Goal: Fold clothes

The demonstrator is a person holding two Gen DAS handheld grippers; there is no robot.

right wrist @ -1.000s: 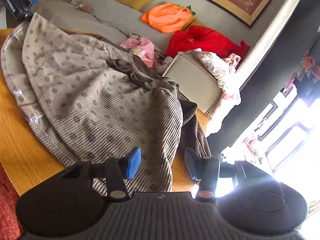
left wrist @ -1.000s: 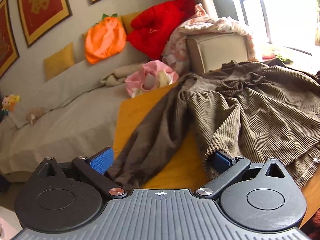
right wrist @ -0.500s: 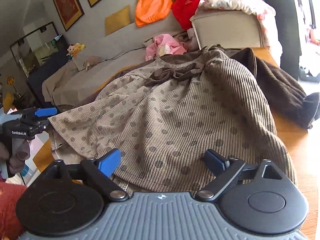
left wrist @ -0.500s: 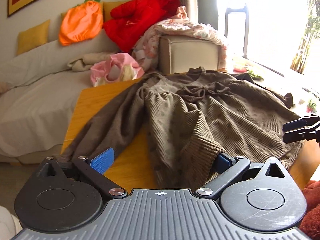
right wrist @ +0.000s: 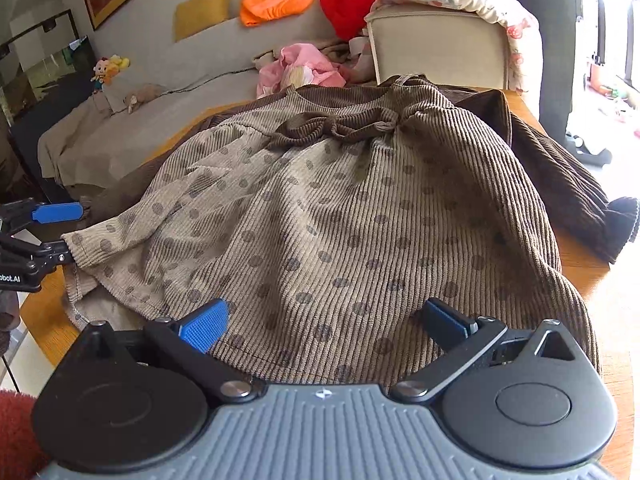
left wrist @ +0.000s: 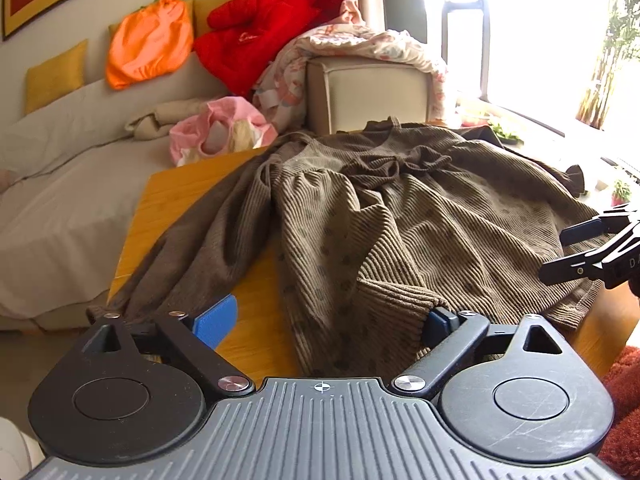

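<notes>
Item: brown corduroy dress [right wrist: 360, 220], dotted skirt and dark bow, spread over most of the wooden table [left wrist: 172, 196], collar toward the far edge, hem overhanging the near edge; one dark sleeve trails along the left edge, the other lies at the right edge. Left gripper [left wrist: 324, 320]: jaws parted, just been narrowing, a ribbed fold of the dress between them, right pad touching it, no clamp evident. Right gripper [right wrist: 324, 322]: jaws released wide, just been opening, over the hem, gripping nothing. Background: sofa [left wrist: 60, 184] with orange cushion [left wrist: 148, 52].
</notes>
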